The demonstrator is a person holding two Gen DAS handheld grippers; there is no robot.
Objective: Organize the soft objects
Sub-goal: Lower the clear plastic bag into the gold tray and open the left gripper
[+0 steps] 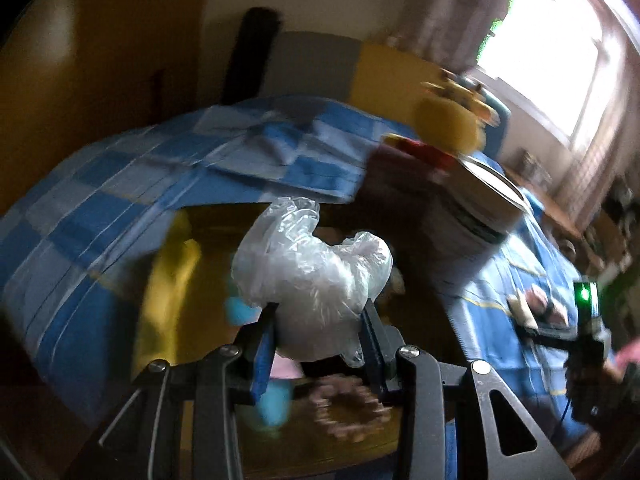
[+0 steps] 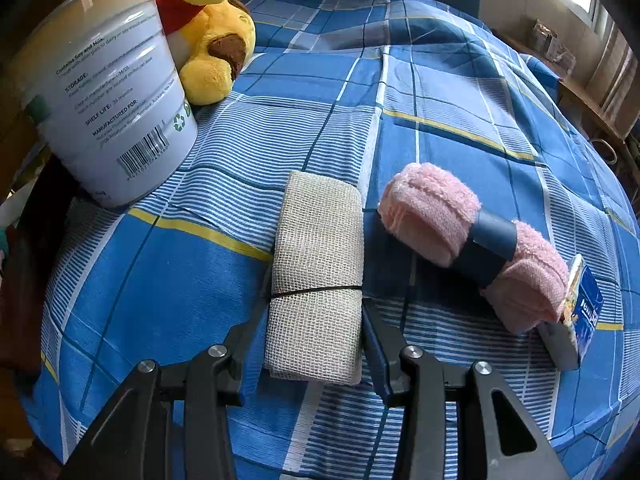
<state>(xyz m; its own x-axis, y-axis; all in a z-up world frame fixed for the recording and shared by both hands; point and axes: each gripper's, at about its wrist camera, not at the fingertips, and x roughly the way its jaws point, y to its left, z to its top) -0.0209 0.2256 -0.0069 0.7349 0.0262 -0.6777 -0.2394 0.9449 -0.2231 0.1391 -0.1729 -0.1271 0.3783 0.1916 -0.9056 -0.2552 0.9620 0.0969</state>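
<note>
My left gripper (image 1: 320, 314) is shut on a crumpled clear plastic bag (image 1: 312, 268), held in the air over a brown-yellow container (image 1: 224, 248). That view is motion-blurred. My right gripper (image 2: 316, 316) points down at the blue plaid cloth (image 2: 440, 92). Its pads (image 2: 374, 332) press both sides of a beige mesh cloth roll (image 2: 316, 248) tied with a dark band and lying on the cloth. Just right of it lies a pink towel roll (image 2: 440, 216) with a dark sleeve and a card label (image 2: 582, 308). In the left wrist view the right gripper (image 1: 532, 320) shows at the far right.
A white tin can (image 2: 108, 92) stands at the left, with a yellow plush toy (image 2: 212, 36) in a red scarf behind it. Inside the container lie a pink scrunchie (image 1: 352, 408) and light-blue items (image 1: 272, 400). A window (image 1: 552, 60) is at the right.
</note>
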